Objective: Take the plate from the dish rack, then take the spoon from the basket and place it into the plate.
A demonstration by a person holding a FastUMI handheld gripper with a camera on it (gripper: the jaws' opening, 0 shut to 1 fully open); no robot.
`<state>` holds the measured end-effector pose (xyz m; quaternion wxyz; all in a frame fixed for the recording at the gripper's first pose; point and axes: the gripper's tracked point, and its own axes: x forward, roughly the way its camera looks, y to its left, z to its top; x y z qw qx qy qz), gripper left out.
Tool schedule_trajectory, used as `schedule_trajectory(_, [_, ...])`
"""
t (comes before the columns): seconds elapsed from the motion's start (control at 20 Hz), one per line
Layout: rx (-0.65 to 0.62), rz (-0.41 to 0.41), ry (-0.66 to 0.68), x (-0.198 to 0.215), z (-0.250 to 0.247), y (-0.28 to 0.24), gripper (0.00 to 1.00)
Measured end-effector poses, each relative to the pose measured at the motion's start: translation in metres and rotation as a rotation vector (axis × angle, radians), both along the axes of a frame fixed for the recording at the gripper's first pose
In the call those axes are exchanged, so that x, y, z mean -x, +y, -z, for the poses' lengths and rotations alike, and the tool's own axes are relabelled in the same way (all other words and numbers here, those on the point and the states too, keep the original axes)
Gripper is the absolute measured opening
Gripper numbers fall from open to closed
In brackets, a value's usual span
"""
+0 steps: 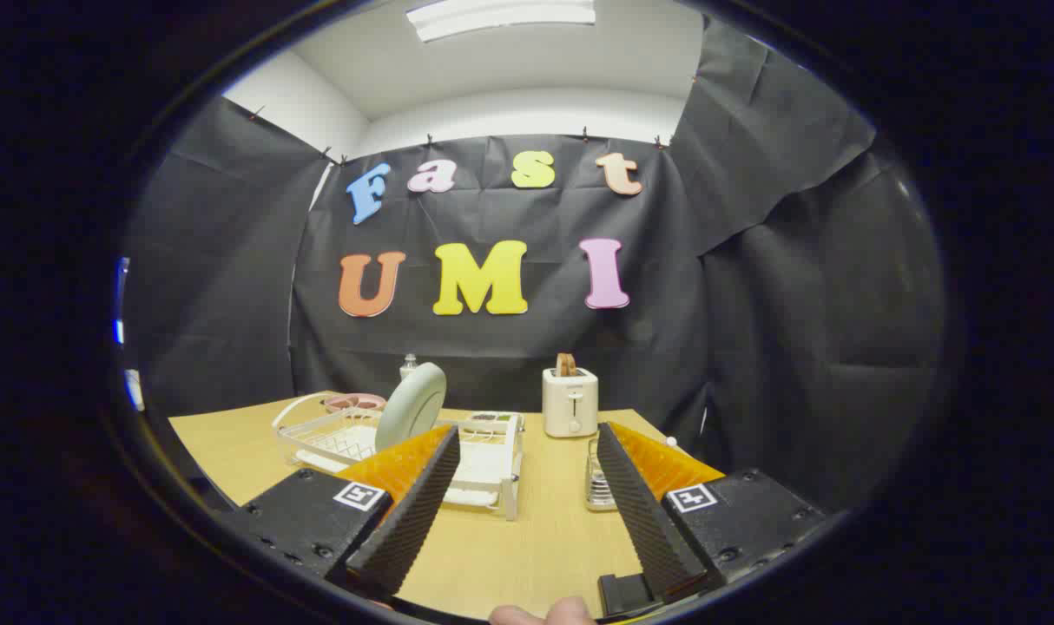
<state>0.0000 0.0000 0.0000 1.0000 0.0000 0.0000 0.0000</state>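
The round pale-green plate (411, 405) is stood on edge in the white wire dish rack (336, 434) at the desk's (510, 555) far left, presumably for easy gripping, while the fingers (527, 486) are held spread and empty nearer.

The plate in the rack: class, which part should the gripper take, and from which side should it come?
Probably the plate's upper rim, coming from above. It stands on edge, tilted, in the rack, so its top edge is free while the lower part sits among the wires. The gripper is open with nothing between its fingers, short of the rack.
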Motion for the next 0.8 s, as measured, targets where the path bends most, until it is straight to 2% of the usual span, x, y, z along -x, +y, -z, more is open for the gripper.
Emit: schedule_trajectory(0.8, [-0.044, 0.039, -0.018, 0.0006, -0.0021, -0.0087, 1.0])
